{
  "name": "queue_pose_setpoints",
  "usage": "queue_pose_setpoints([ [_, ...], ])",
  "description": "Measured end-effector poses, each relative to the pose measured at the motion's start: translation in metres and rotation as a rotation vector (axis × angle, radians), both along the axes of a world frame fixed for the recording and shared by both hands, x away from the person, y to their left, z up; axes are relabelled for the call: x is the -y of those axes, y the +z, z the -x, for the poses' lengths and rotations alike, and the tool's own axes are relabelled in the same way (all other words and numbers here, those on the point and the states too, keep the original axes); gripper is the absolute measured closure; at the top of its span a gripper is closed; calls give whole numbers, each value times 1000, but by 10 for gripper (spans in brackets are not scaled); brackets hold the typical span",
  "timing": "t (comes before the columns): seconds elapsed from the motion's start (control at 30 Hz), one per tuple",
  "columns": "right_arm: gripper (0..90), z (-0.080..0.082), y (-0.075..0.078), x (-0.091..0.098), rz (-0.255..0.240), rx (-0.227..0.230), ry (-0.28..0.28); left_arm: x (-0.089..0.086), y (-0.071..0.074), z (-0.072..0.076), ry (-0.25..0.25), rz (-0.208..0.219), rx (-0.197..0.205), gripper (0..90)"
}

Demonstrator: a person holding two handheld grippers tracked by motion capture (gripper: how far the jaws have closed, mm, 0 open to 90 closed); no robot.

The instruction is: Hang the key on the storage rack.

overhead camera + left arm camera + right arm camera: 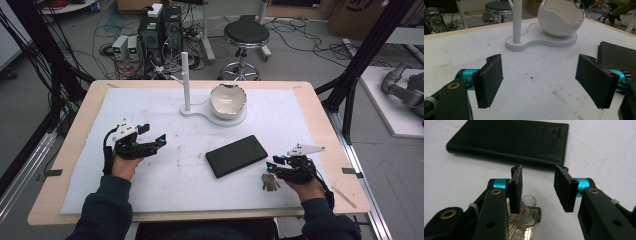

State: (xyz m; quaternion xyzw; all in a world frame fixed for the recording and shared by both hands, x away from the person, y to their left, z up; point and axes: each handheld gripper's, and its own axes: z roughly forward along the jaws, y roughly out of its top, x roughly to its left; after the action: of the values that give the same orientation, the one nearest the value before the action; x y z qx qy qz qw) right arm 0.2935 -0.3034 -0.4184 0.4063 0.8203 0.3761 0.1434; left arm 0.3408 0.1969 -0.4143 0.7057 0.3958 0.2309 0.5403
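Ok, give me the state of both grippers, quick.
Left gripper: open wide, nothing between its fingers, over bare table.
Right gripper: open, partly narrowed, holding nothing; the keys lie under its fingers, not gripped.

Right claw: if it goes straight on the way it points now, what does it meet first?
Probably the black wallet, which lies flat straight ahead of the right claw. The keys lie under the claw; depth is unclear.

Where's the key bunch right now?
In the high view the keys lie front right on the white mat, just left of the right tongs and below the black wallet.
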Motion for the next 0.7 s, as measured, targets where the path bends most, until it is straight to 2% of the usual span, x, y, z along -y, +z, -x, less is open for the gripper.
queue_pose_setpoints([
  [0.07,615,3,0,-3,-3,-15,14,1,0,0,-3,-1,1,219],
  [0.13,628,4,-2,-7,15,-27,25,1,0,0,-2,-4,0,220],
  [0.2,636,2,-7,-10,47,-60,21,1,0,0,-7,-8,-5,220],
  [0.27,642,-2,-13,-10,40,-124,20,1,0,0,-6,-8,-7,222],
  [0.4,668,-4,-15,-11,52,-139,30,1,-1,0,-4,-9,-14,223],
  [0.43,730,-5,-16,-12,66,-140,32,1,-1,-1,-4,-9,-16,223],
  [0.5,761,-5,-15,-11,64,-144,35,1,-1,0,-5,-13,-17,223],
  [0.53,844,-4,-14,-10,65,-143,44,1,-1,0,-4,-13,-19,223],
  [0.67,877,-2,-10,-10,97,-120,54,1,-2,-1,-5,-12,-21,223],
  [0.7,877,-2,-8,-10,123,-94,49,1,-2,-1,-6,-14,-21,223],
])
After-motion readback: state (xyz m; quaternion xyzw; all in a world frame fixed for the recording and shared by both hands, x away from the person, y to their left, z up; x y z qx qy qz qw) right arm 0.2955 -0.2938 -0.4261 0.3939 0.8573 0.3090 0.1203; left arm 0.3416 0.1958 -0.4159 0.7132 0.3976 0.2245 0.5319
